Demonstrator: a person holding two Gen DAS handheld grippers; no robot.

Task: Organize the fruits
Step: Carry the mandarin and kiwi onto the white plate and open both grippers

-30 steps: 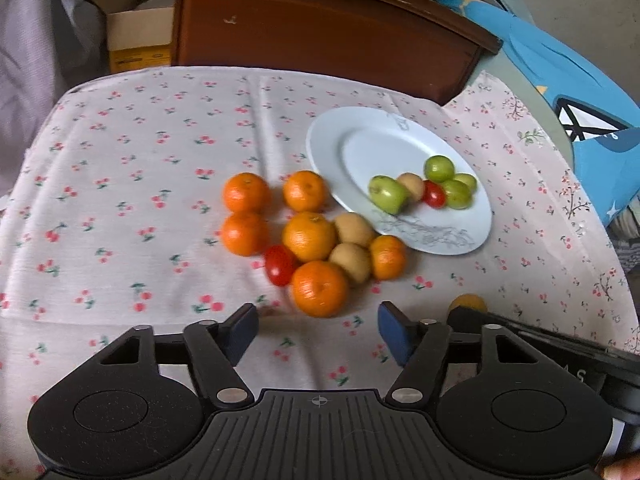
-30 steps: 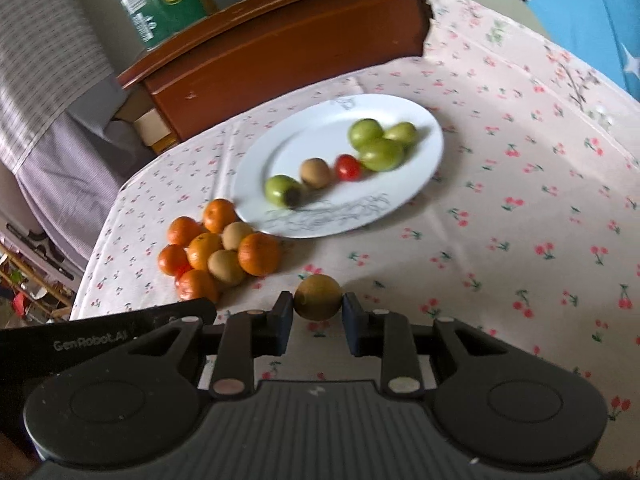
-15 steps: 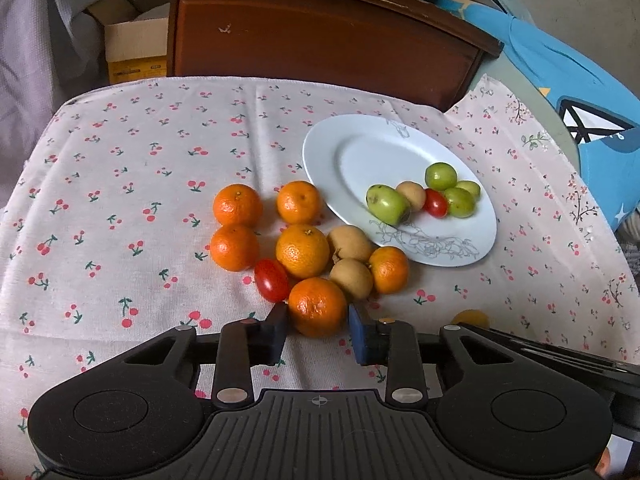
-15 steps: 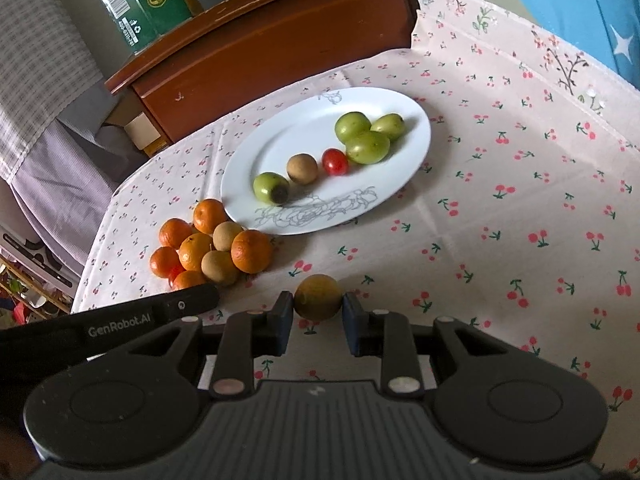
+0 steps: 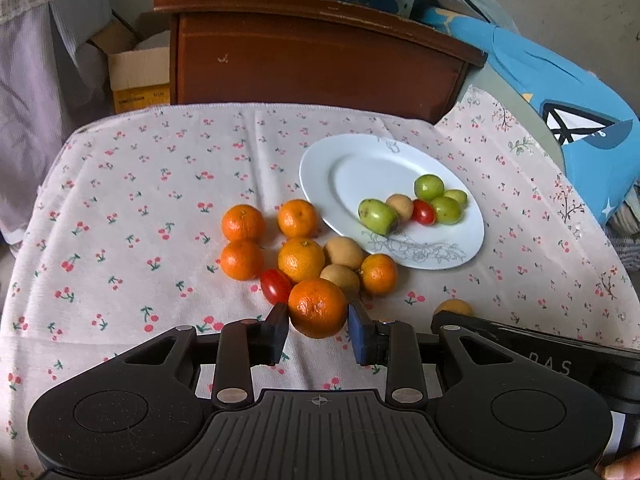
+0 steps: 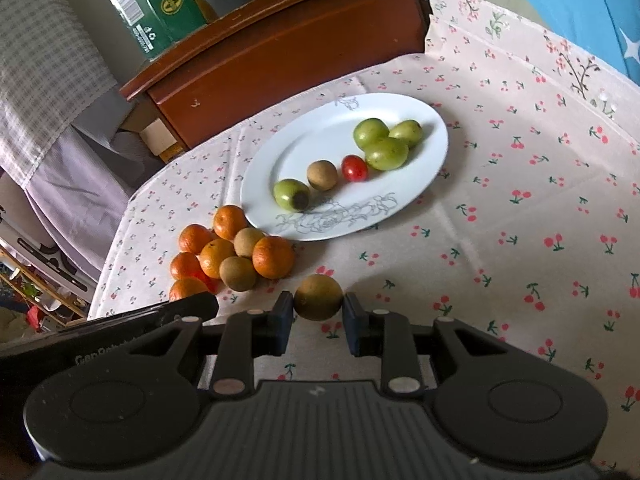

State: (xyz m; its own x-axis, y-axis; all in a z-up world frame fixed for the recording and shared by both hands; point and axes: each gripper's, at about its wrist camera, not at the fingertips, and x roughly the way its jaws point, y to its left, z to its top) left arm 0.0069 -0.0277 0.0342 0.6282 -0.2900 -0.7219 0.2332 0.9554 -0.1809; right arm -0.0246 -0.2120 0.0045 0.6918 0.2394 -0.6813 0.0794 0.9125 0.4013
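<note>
I am gripping a round orange mandarin (image 5: pixel 317 307) in my left hand-held gripper (image 5: pixel 318 330), both blue pads pressing on its sides after the jaws have just been closing around it, and it is sitting at the near edge of the fruit cluster on the counter covered by a pale cherry-print tablecloth (image 5: pixel 132 216). My right hand-held gripper (image 6: pixel 318 318) is clenching a small round brownish-yellow fruit (image 6: pixel 318 296) between its pads, just above the cloth and near the front of the cluster. Behind the mandarin I am seeing a small red cherry tomato (image 5: pixel 275 285) touching its left side, five more orange mandarins (image 5: pixel 301 259) and two tan round fruits (image 5: pixel 343 251) packed close together. The oval white ceramic plate with a grey flower drawing (image 5: pixel 352 168) is lying just beside the cluster, to its right in the left wrist view, and it is carrying four green fruits (image 6: pixel 386 153), one tan fruit (image 6: pixel 322 175) and one red cherry tomato (image 6: pixel 354 167) grouped toward its far side. A dark brown wooden cabinet (image 5: pixel 312 60) is standing behind the counter, with a green carton (image 6: pixel 150 4) on top of it, and an open cardboard box (image 5: pixel 138 76) is sitting to its left in the left wrist view.
</note>
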